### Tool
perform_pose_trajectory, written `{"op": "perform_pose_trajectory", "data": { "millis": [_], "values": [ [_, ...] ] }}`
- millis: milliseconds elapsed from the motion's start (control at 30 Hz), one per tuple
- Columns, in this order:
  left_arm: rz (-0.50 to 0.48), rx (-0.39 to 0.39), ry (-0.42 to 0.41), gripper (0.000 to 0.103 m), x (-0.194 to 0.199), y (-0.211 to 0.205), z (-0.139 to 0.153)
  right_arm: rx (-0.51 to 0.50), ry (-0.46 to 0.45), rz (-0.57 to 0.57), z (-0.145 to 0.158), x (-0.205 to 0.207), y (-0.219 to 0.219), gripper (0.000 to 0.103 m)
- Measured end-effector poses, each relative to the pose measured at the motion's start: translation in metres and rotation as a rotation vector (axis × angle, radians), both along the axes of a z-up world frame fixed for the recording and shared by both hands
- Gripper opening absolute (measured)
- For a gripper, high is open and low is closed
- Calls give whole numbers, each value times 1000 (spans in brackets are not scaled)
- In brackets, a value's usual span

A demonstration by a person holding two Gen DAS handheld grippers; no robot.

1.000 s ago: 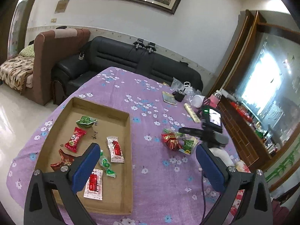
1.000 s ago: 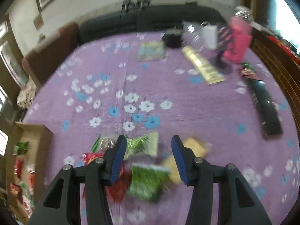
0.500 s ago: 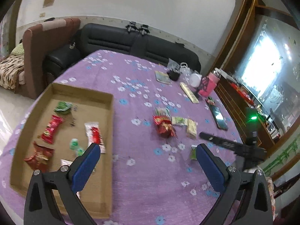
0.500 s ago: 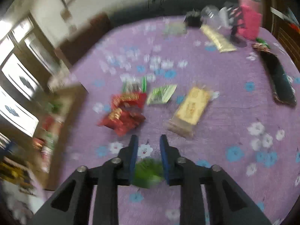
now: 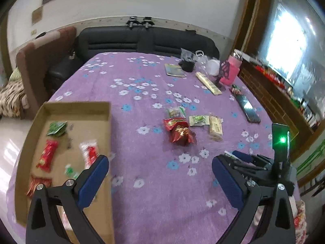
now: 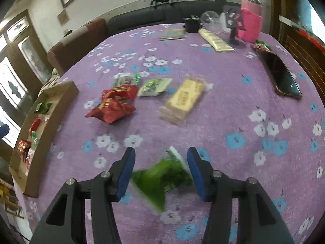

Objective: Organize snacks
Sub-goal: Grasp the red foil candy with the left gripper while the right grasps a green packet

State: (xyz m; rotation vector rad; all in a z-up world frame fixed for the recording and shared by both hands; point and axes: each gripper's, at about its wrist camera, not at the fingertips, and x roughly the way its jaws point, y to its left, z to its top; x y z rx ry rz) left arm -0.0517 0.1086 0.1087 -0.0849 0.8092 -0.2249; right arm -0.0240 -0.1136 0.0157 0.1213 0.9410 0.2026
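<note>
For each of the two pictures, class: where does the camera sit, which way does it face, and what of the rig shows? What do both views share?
Left wrist: on the left gripper, angled down across the table toward the sofa; jaws wide, empty.
Right wrist: on the right gripper, facing likewise; a green snack packet blurred between its jaws, which have just been opening.
Shared: cardboard tray, red snack bag.

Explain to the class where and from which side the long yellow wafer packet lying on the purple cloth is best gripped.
Grip the yellow wafer packet across its narrow width near the middle, coming down from above. It lies flat and long with its long sides clear, though a pale green packet lies near one end.
</note>
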Motion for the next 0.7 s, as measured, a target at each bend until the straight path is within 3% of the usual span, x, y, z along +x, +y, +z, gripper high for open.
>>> {"op": "perform_pose_trajectory", "data": {
  "millis": [67,167,233,433,567,600,633,667,700],
  "values": [
    [-20,18,20,102,18,-16,-7,1,-4,2,-4,0,-2,53],
    [-36,39,48,102,39,-33,-16,15,-13,22,-4,-4,-1,38],
    [-51,67,61,102,53,-46,-24,41,-25,24,-5,-5,-3,35],
    [-52,176,107,102,91,-73,-57,98,-23,23,-6,-3,-10,35],
    [-67,208,126,101,107,-84,-71,112,-20,14,-6,-3,-12,35],
    [-80,209,135,99,109,-87,-74,113,-20,13,-6,-3,-13,35],
    [-109,201,157,86,111,-90,-77,113,-19,13,-6,-3,-13,35],
    [-134,191,189,59,114,-91,-82,111,-19,14,-6,-3,-12,35],
    [-132,198,203,59,115,-92,-84,112,-19,14,-6,-3,-12,35]
  ]
}}
